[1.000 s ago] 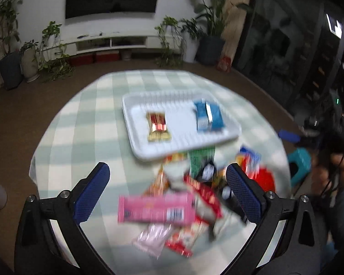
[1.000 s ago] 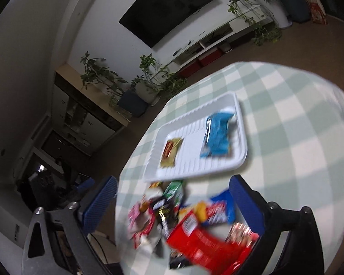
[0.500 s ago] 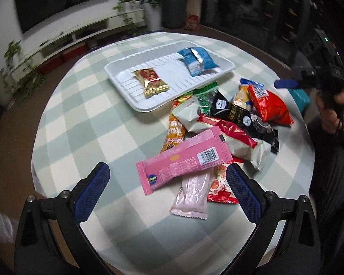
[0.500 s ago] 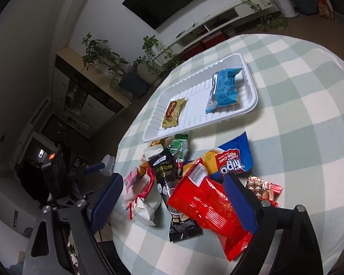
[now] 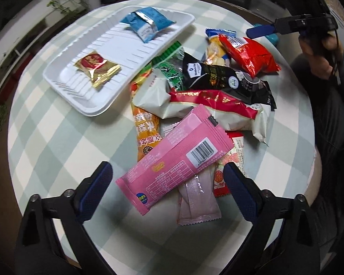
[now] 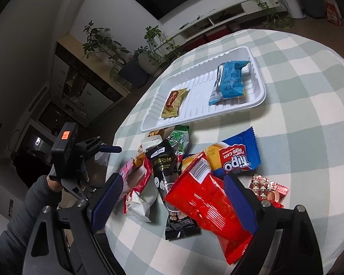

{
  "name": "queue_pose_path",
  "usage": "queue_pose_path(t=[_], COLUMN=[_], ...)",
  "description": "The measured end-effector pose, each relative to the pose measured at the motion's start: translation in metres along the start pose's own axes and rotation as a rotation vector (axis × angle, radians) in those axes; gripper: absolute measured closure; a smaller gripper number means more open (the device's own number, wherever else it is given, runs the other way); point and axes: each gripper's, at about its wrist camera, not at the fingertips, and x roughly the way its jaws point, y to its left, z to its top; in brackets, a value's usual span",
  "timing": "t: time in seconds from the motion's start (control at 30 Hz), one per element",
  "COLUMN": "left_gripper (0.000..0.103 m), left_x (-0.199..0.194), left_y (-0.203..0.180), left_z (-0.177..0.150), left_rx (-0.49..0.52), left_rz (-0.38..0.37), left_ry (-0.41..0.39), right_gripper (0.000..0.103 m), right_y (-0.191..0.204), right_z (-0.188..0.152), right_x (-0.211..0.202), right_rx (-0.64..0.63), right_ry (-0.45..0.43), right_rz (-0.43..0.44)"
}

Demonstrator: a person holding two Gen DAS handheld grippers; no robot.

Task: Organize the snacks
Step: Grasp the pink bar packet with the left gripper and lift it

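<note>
Snacks number two in the white ribbed foam tray [image 5: 64,84]: one gold-and-red wrapped sweet [image 5: 97,68] and one blue foil packet [image 5: 146,24]. About ten more wrappers lie heaped just beside the tray, among them a long pink bar wrapper [image 5: 174,158], a red crinkled bag [image 6: 208,204] and a blue roll-cake packet [image 6: 236,158].

Your left gripper [image 5: 167,183] now hangs lower over the pink wrapper than a second ago; its jaws have just been closing slightly yet stand spread, nothing pinched. Your right gripper [image 6: 172,197] is likewise spread, straddling the red bag without pressing it.

The round surface [image 6: 309,114] carries a green-and-white checked cloth. Potted plants [image 6: 103,45] line the far wall.
</note>
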Motion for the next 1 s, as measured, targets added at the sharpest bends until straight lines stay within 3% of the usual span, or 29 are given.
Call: queue_pose_path(t=[0.17, 0.27, 0.33, 0.5, 0.63, 0.8, 0.87, 1.0], left_gripper=[0.027, 0.027, 0.028, 0.045, 0.063, 0.072, 0.081, 0.086], left_x=[0.013, 0.024, 0.025, 0.023, 0.016, 0.013, 0.008, -0.006], left_y=[0.010, 0.015, 0.018, 0.018, 0.006, -0.005, -0.008, -0.010], left_z=[0.007, 0.006, 0.005, 0.003, 0.003, -0.001, -0.004, -0.014], left_rx=[-0.004, -0.019, -0.034, -0.053, -0.030, -0.040, -0.057, -0.139], left_rz=[-0.057, -0.068, -0.076, -0.094, -0.052, 0.004, 0.040, 0.086], left_ry=[0.052, 0.093, 0.085, 0.069, 0.052, 0.016, -0.019, -0.097], right_gripper=[0.011, 0.011, 0.011, 0.012, 0.014, 0.018, 0.019, 0.023], right_y=[0.000, 0.000, -0.001, -0.002, -0.003, -0.002, -0.001, -0.002], right_z=[0.001, 0.002, 0.002, 0.002, 0.003, 0.002, 0.002, 0.002], right_x=[0.006, 0.008, 0.008, 0.009, 0.009, 0.011, 0.012, 0.012], right_rx=[0.000, 0.000, 0.003, 0.004, 0.007, -0.001, -0.004, 0.001], right_ry=[0.018, 0.023, 0.025, 0.027, 0.033, 0.040, 0.039, 0.038], right_rz=[-0.006, -0.006, -0.005, -0.005, -0.008, -0.015, -0.019, -0.023])
